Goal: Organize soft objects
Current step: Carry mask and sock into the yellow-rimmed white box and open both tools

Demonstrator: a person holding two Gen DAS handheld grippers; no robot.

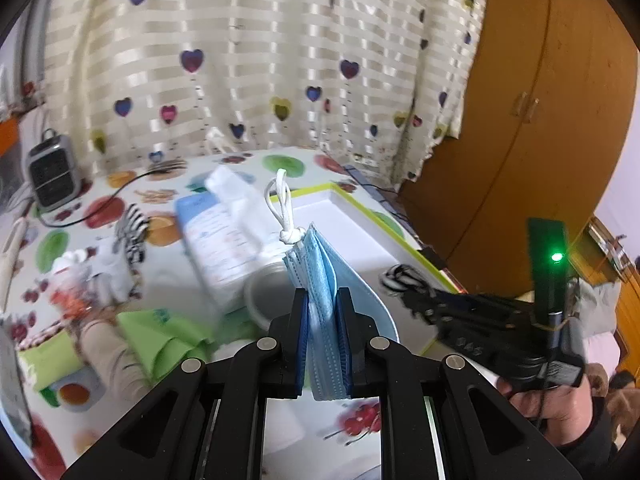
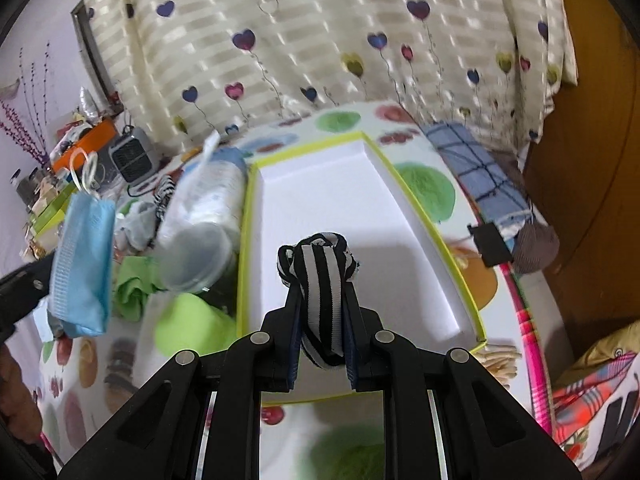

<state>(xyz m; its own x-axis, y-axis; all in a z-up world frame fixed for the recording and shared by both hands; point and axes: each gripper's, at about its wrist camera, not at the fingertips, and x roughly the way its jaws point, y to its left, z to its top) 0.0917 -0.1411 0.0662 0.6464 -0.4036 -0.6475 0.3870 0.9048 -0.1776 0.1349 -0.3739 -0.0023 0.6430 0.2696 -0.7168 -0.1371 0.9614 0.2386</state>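
My left gripper (image 1: pixel 323 300) is shut on a folded blue face mask (image 1: pixel 320 276) with white ear loops (image 1: pixel 282 208), held above the table left of the tray. The mask also shows in the right wrist view (image 2: pixel 82 264). My right gripper (image 2: pixel 322 300) is shut on a black-and-white striped sock (image 2: pixel 320 280), held over the near part of a white tray with a yellow-green rim (image 2: pixel 424 216). The right gripper and its sock (image 1: pixel 402 276) also show in the left wrist view, over the tray (image 1: pixel 360 220).
On the fruit-print tablecloth lie a tissue pack (image 1: pixel 224 236), a clear plastic cup (image 2: pixel 192 256), green cloths (image 1: pixel 160 332), another striped sock (image 1: pixel 130 232) and white socks (image 1: pixel 108 268). A small heater (image 1: pixel 52 176) stands at the back left. A blue checked towel (image 2: pixel 476 164) lies right of the tray.
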